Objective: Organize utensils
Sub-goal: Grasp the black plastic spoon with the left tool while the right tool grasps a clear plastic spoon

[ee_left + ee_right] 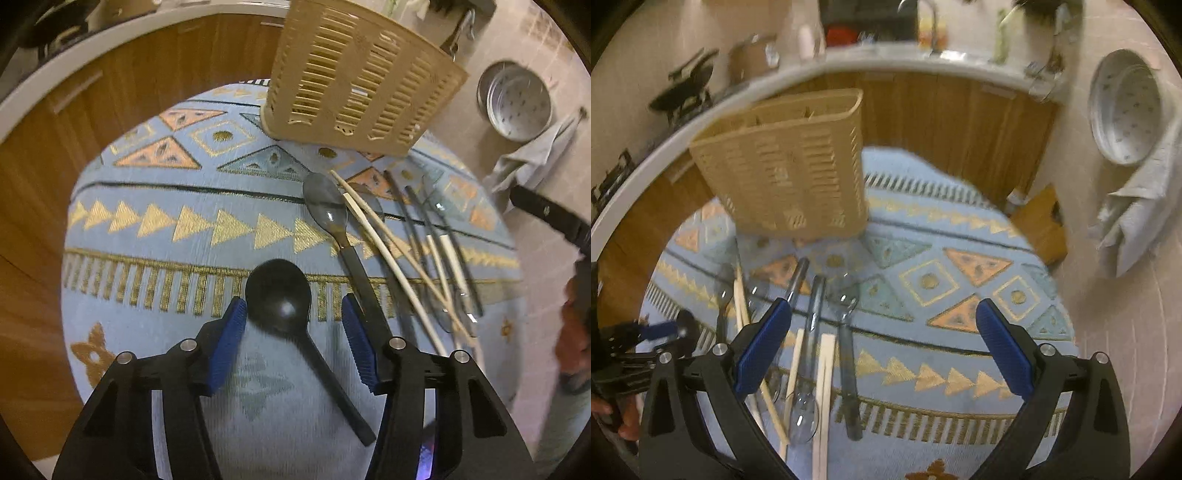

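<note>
Item: black plastic spoon (pixel 277 295), lower centre, on patterned rug (pixel 155 236). Left hand-held gripper (pixel 293 314) half-open, straddling bowl, not gripping. Right hand-held gripper (pixel 882 332) wide open, empty. Beige slotted utensil holder (pixel 364 74) upper centre. Advice: centre pads, then close.

1 black spoon (pixel 277 295), 1 grey spoon (pixel 327 206), 1 beige caddy (pixel 364 74), approx 4 pale chopsticks (pixel 391 254), 3–4 clear utensils (pixel 809 369) – blurry, 1 steel pan (pixel 517 103).
</note>
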A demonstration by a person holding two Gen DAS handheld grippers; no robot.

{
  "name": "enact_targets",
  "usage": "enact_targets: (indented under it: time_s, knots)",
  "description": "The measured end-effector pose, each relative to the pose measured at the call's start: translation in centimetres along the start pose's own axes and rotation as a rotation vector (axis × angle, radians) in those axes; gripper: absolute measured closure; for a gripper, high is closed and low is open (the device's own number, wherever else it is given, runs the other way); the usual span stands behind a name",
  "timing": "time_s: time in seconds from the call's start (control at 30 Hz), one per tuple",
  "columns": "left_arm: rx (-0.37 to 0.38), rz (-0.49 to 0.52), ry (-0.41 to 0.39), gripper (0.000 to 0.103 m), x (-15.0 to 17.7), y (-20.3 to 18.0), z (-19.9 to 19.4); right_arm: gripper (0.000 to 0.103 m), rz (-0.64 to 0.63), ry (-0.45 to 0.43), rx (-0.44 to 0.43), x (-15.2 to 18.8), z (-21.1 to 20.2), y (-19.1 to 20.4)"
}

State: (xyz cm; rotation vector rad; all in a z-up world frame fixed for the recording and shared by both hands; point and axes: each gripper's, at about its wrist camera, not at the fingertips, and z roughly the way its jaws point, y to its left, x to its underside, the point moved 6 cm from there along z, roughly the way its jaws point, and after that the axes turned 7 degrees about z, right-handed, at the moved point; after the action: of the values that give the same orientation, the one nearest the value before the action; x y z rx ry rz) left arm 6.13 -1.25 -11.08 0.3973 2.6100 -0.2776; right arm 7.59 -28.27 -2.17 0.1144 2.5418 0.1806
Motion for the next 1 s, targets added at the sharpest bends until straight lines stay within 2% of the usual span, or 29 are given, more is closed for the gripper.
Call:
enact_targets:
  time_s: [0.07, 0.23, 0.37, 0.47, 0.57, 0.63, 0.7, 0.8, 0.9, 0.97, 1.0]
  knots:
    - [-0.028, 0.020, 0.008, 0.058, -0.1, -0.2, 0.1, 0.017, -0.022, 0.077, -0.006, -0.4, 1.3, 0.5]
    - [-0.038, 0.025, 0.007, 0.061, -1.0, 0.2, 0.0, 0.033, -0.042, 0.238, -0.010, -0.9, 5.2, 1.5]
    - [-0.057, 0.017, 0.003, 0.084, -1.4, 1.2, -0.1, 0.042, 0.021, 0.348, -0.059, -0.7, 8.3, 1.7]
    - [-0.020, -0.009, 0.004, 0.085, -1.9, 1.9, 0.0, 0.054, 0.051, 0.404, -0.104, -0.5, 10.2, 2.3]
    - [0.000, 0.002, 0.006, 0.089, -2.1, 2.3, 0.0, 0.060, 0.025, 0.401, -0.078, -0.6, 11.0, 2.9]
    - [0.027, 0.006, 0.021, 0.089, -2.2, 2.5, 0.0, 0.065, 0.004, 0.403, -0.052, -0.6, 11.1, 3.1]
    - [0.073, -0.012, 0.033, 0.087, -2.2, 2.6, 0.1, 0.066, -0.034, 0.406, -0.029, -0.3, 11.2, 3.5]
    - [0.171, -0.096, 0.044, 0.084, -2.1, 3.6, -0.1, 0.068, -0.086, 0.401, 0.010, 0.2, 11.2, 4.2]
    - [0.214, -0.136, 0.047, 0.073, -1.8, 3.6, -0.2, 0.068, -0.112, 0.400, 0.030, 0.6, 11.1, 4.8]
    - [0.208, -0.138, 0.044, 0.063, -1.8, 3.0, -0.3, 0.068, -0.118, 0.408, 0.034, 1.0, 11.2, 5.4]
    - [0.198, -0.131, 0.042, 0.061, -1.8, 2.6, -0.3, 0.068, -0.117, 0.412, 0.033, 1.0, 11.3, 5.6]
